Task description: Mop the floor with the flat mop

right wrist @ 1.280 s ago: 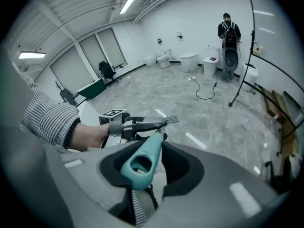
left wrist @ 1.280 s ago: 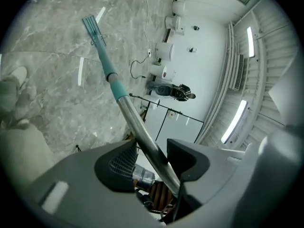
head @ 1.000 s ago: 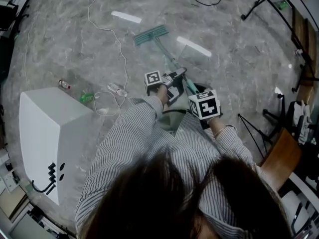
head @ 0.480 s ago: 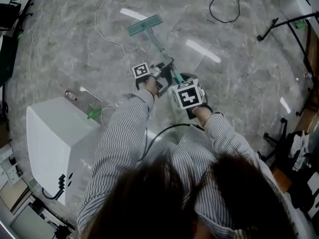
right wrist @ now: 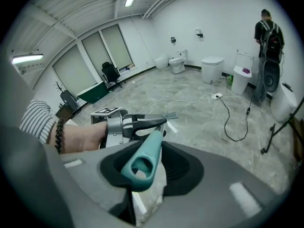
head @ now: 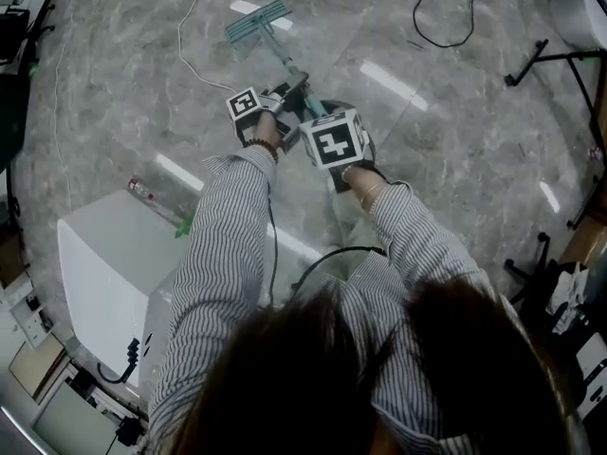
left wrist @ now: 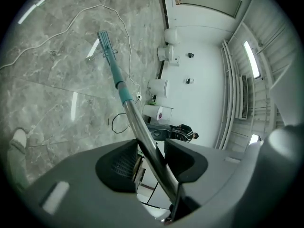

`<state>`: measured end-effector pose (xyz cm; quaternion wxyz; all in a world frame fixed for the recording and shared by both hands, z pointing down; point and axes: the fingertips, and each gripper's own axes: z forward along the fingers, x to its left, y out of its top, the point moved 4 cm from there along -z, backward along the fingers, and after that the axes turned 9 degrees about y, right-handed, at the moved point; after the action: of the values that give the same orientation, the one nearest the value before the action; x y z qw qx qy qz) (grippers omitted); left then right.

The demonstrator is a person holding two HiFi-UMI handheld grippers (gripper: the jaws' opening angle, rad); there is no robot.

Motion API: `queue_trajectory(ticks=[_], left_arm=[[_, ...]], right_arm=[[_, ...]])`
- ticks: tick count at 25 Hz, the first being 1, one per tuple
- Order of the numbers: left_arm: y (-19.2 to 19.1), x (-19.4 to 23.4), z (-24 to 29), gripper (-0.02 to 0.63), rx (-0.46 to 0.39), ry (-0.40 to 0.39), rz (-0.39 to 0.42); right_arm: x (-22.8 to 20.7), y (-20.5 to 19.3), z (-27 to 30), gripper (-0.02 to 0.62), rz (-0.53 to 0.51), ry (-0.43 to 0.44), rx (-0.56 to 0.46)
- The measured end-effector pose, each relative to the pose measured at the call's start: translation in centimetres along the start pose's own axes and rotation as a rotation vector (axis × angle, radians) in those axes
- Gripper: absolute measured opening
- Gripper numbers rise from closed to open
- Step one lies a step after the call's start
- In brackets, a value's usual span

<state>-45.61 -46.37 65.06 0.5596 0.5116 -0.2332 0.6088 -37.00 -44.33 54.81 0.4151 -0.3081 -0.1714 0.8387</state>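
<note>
A flat mop lies with its teal head [head: 258, 19] on the grey marble floor [head: 123, 83], its pole [head: 289, 64] slanting back toward me. My left gripper [head: 292, 90] is shut on the metal pole [left wrist: 142, 132] below the teal collar [left wrist: 124, 92]; in the left gripper view the mop head [left wrist: 105, 42] shows far down the pole. Closer to me, my right gripper [head: 325, 119] is shut on the teal handle end [right wrist: 142, 163], which has a hanging hole. The left gripper [right wrist: 142, 121] also shows in the right gripper view, just ahead on the pole.
A white cabinet [head: 104, 254] stands at my left, with a bottle [head: 142, 191] on the floor beside it. A white cable [head: 194, 27] and a black cable [head: 446, 27] trail over the floor. Black stands [head: 555, 55] are at the right. Toilets [right wrist: 211, 68] and a person [right wrist: 266, 37] are by the far wall.
The mop head has slid away from me and to the left over the floor. Both grippers moved with the pole and kept their hold.
</note>
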Motion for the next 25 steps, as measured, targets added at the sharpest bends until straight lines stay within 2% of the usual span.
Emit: queue_trajectory(ticks=[7, 15, 18, 21, 25], left_arm=[[1.3, -0.3, 0.7, 0.17, -0.045, -0.036, -0.025], [0.1, 1.0, -0.2, 0.167, -0.047, -0.004, -0.005], [-0.8, 3.0, -0.8, 0.166, -0.047, 0.006, 0.032], [-3.6, 4.3, -1.8, 0.166, -0.042, 0.012, 0.035], [-8.9, 7.4, -4.2, 0.166, 0.01, 0.041, 0.061]], right_arm=[[-0.6, 1.2, 0.9, 0.117, -0.004, -0.001, 0.017], [0.1, -0.6, 0.7, 0.115, -0.021, -0.008, 0.048], [0.6, -2.5, -0.2, 0.115, -0.012, -0.009, 0.065], [1.3, -5.2, -1.8, 0.115, -0.015, -0.016, 0.075], [2.9, -11.6, -4.3, 0.114, 0.027, -0.039, 0.098]])
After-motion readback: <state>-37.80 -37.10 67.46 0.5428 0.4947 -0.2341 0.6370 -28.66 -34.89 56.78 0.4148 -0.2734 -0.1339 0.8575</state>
